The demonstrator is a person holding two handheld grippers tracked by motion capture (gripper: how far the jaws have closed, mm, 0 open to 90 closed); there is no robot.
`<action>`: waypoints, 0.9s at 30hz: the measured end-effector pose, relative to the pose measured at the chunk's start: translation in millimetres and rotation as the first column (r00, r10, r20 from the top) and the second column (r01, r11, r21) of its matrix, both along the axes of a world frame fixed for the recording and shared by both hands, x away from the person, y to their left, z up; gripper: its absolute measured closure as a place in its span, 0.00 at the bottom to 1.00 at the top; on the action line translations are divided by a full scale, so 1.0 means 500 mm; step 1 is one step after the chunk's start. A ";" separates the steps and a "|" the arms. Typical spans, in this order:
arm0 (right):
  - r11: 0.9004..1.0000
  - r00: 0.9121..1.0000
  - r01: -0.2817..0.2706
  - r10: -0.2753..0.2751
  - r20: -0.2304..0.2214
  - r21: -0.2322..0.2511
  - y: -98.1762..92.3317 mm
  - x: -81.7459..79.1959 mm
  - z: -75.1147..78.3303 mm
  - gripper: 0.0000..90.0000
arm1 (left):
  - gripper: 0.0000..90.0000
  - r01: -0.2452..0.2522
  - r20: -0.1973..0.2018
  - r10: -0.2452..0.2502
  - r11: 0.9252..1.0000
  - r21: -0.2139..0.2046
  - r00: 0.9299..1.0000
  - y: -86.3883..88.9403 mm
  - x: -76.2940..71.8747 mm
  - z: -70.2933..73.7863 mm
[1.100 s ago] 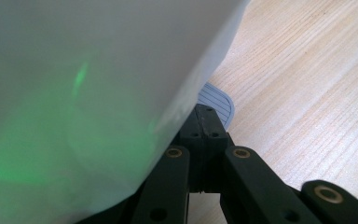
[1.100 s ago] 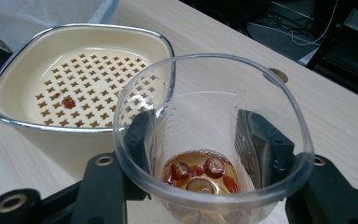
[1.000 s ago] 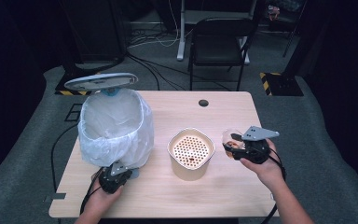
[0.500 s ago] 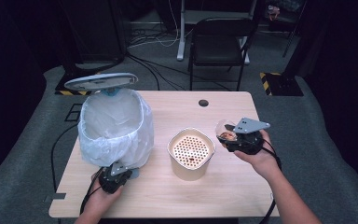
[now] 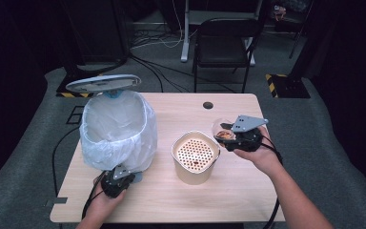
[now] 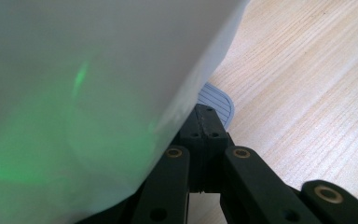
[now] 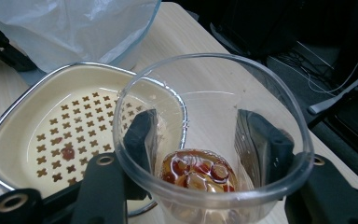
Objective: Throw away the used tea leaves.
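Right gripper [image 7: 193,140] clamping clear plastic cup [image 7: 214,135] by its wall, holding it just right of cream strainer pot [image 5: 196,157], above tabletop [image 5: 248,200]. Cup looking light, thin, crushable, slick, with wet residue at bottom; I'm keeping squeeze gentle, mid-wall. Left gripper [image 6: 208,122] closed, pressing bin pedal [image 6: 216,99] beside bagged bin [image 5: 116,129].

A pale wooden table [image 5: 181,205] carries everything here, its grain running lengthwise, a round dark cable hole [image 5: 208,105] near the far edge. Landmark: the cream strainer bin [image 5: 195,157], sitting square in the middle. Just to its left stands the bag-lined pedal bin [image 5: 116,131], lid up, its grey pedal [image 6: 216,99] flat on the wood, poking toward the near edge.
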State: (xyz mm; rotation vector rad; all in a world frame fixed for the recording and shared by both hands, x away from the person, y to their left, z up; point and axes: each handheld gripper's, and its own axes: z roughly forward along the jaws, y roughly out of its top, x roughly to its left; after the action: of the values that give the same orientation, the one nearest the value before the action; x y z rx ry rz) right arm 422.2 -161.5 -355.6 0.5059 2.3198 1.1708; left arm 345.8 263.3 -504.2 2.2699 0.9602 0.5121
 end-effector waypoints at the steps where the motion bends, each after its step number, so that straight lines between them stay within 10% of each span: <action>1: 1.000 1.000 -0.005 0.005 0.003 -0.003 0.001 0.004 0.000 0.54 | 1.00 0.000 0.000 0.000 1.000 0.000 1.000 0.000 0.000 0.000; 27: 0.980 0.986 -0.132 0.146 0.085 -0.152 0.063 0.068 -0.001 0.54 | 1.00 0.002 0.000 -0.002 1.000 0.001 1.000 0.000 0.000 0.000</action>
State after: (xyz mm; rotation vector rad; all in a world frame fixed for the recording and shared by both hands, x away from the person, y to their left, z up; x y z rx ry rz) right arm 456.0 -129.9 -356.3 0.2330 2.3657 1.0529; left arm 346.0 263.4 -504.2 2.2712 0.9574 0.5116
